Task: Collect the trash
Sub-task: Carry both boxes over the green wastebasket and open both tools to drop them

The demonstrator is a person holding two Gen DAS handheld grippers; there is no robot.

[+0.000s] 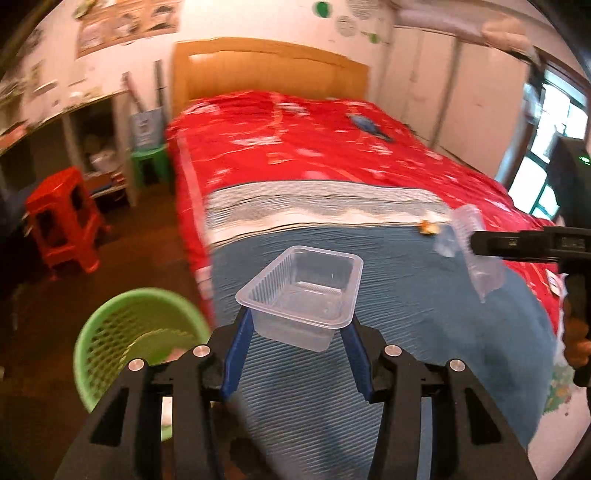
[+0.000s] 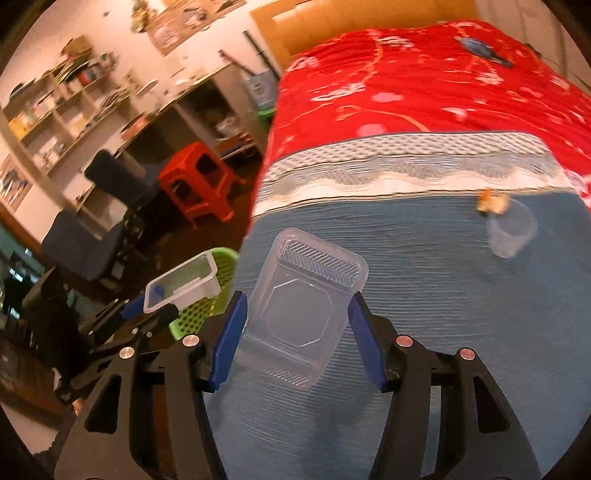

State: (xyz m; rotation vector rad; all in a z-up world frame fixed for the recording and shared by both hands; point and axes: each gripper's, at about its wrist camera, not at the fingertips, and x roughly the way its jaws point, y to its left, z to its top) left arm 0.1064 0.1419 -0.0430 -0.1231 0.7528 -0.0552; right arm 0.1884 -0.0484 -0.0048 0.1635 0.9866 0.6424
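Right wrist: clear lid (image 2: 304,308) lengthwise along hand-held gripper (image 2: 295,325) fingers.

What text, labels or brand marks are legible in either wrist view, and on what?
None legible.
Wall posters: print blurred.
Blue-white sign beside the bed: blurred.
Right gripper's body: small markings, too small to read.
Clear tray, clear lid, green basket: no visible text.

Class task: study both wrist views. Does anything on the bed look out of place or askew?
Yes. A clear plastic cup lies tipped on its side on the blue blanket, with a small orange scrap beside it. Both look like litter left on the bed.
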